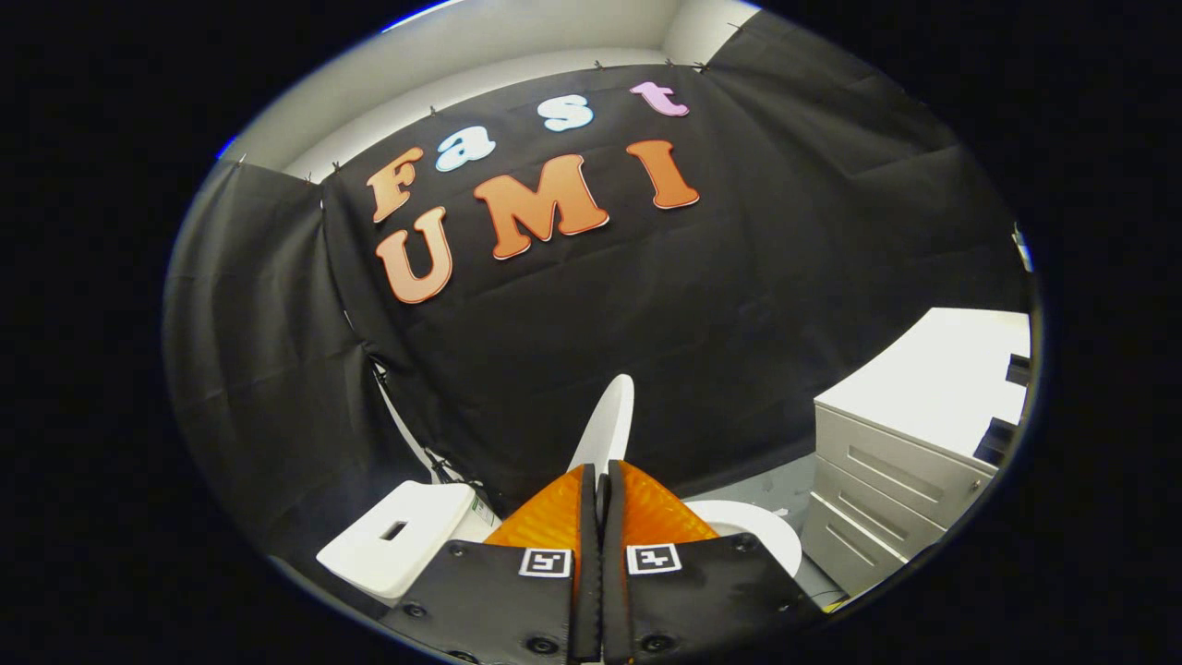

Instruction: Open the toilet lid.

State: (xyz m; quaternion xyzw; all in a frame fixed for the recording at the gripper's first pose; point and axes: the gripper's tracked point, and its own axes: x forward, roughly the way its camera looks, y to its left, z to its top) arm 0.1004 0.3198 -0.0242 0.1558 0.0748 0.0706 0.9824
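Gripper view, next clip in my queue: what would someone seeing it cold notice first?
First, the tool: its two orange fingers stand pressed close together, pinching the edge of the white toilet lid, which rises upright just beyond their tips. Below the lid to the right lies the white toilet seat, and to the left the white tank. A grey drawer cabinet stands further right.
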